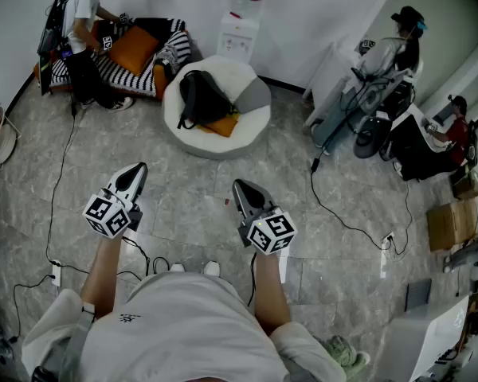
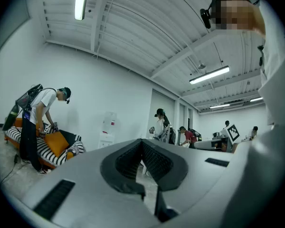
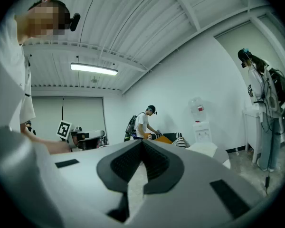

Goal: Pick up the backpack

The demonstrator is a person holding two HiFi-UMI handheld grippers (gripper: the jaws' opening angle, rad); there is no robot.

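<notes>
Approach comes first here, as I judge it: the backpack point(image 1: 201, 98) lies well apart from both grippers, across a stretch of grey tiled floor point(image 1: 183, 189), on a round white chair point(image 1: 185, 138) near the far wall. The left gripper point(image 1: 135, 169) and the right gripper point(image 1: 240, 186) are held level in front of the person, each with its jaws pressed together and nothing between them. To do this well, the person should walk up close to the chair, keeping clear of the cable point(image 1: 54, 197) that trails over the floor at the left, and spread one gripper's jaws before reaching in. The best hold is likely a strap or a top handle, though no handle can be made out from here; a pinch on loose body fabric might slip. The other gripper could steady the bag as it rises. The backpack is black and soft-looking, slumped on the chair's left half, with dark straps looping down its near edge. It rests partly on an orange cushion point(image 1: 221, 124), with a grey cushion point(image 1: 255, 95) just beside it at the right, so the lift should go straight up lest a cushion be dragged along.
</notes>
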